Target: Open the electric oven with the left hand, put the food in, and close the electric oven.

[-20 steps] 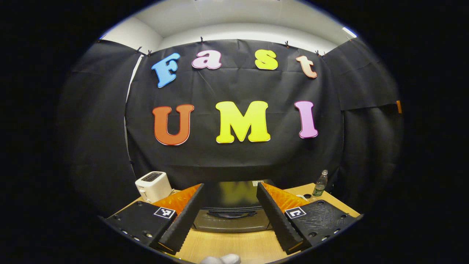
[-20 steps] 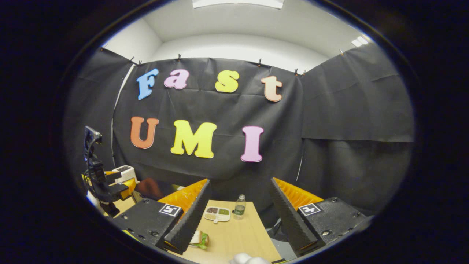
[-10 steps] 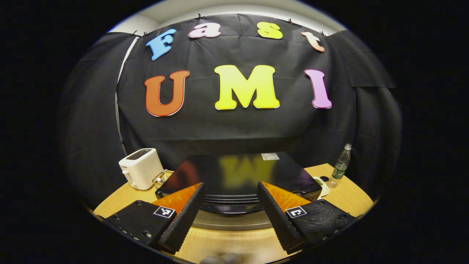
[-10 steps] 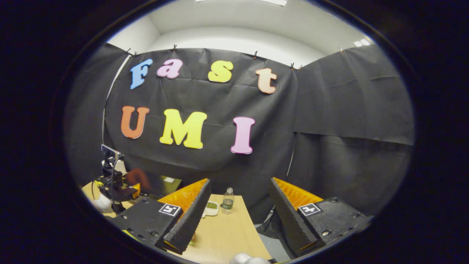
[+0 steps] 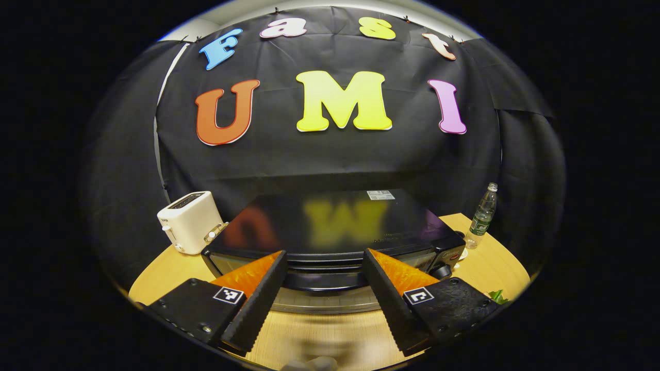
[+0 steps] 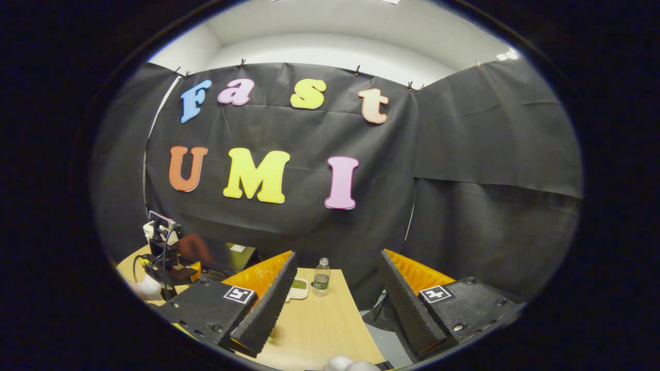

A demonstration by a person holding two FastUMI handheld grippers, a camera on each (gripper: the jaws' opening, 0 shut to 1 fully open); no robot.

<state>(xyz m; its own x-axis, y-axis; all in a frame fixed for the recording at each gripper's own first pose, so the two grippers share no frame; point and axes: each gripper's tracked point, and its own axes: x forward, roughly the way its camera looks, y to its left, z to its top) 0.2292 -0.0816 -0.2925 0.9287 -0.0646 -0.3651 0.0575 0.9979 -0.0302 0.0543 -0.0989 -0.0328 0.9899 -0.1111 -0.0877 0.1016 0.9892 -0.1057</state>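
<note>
Oven (image 5: 335,226) first: in the left gripper view the black electric oven sits dead ahead at twelve o'clock, its glossy top facing me and its long axis running nine to three across my line of reach. My left gripper (image 5: 322,288) is spread wide and holds nothing, with the oven's front edge and its door handle (image 5: 325,281) lying crosswise between the two fingers, close in front of them. A white toaster (image 5: 188,221) stands at ten o'clock, just beside the oven's left end, and a water bottle (image 5: 482,216) at two o'clock, on the wooden table (image 5: 165,270).

In the right gripper view the oven (image 6: 219,255) lies at about nine o'clock, well apart from my right gripper (image 6: 335,293), which is also wide open and empty. My left gripper (image 6: 165,263) shows there next to the oven. I judge the left the nearer hand for the door, and its approach needs only to go forward and down.
</note>
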